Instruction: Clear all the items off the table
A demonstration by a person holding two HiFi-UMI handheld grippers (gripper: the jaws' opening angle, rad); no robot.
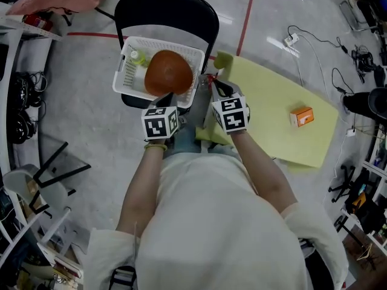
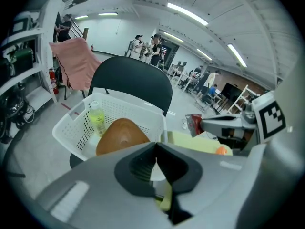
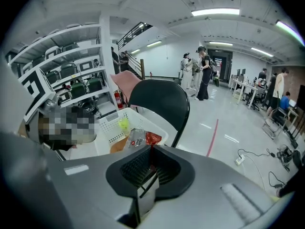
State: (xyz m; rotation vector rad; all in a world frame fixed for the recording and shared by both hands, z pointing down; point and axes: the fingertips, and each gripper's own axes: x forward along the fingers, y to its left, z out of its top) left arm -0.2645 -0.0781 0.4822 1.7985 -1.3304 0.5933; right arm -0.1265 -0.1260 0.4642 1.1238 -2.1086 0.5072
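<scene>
A white basket (image 1: 127, 71) stands on a black chair (image 1: 166, 11) and holds a brown dome-shaped bowl (image 1: 167, 72) and a small yellow-green bottle (image 1: 138, 57). My right gripper (image 1: 213, 82) is shut on a clear and red snack packet (image 3: 143, 138), held at the basket's right rim, next to the table's corner. The left gripper view shows that packet (image 2: 193, 124) in the right gripper (image 2: 202, 124). My left gripper (image 1: 171, 96) is shut with nothing in it, just at the basket's near edge. An orange box (image 1: 302, 116) lies on the yellow-green table (image 1: 272, 101).
Cables (image 1: 314, 41) and a power strip lie on the floor beyond the table. Shelving (image 3: 71, 80) and a red extinguisher (image 3: 117, 99) stand at the left. A pink cloth (image 2: 76, 63) hangs behind the chair. People stand far off in the room.
</scene>
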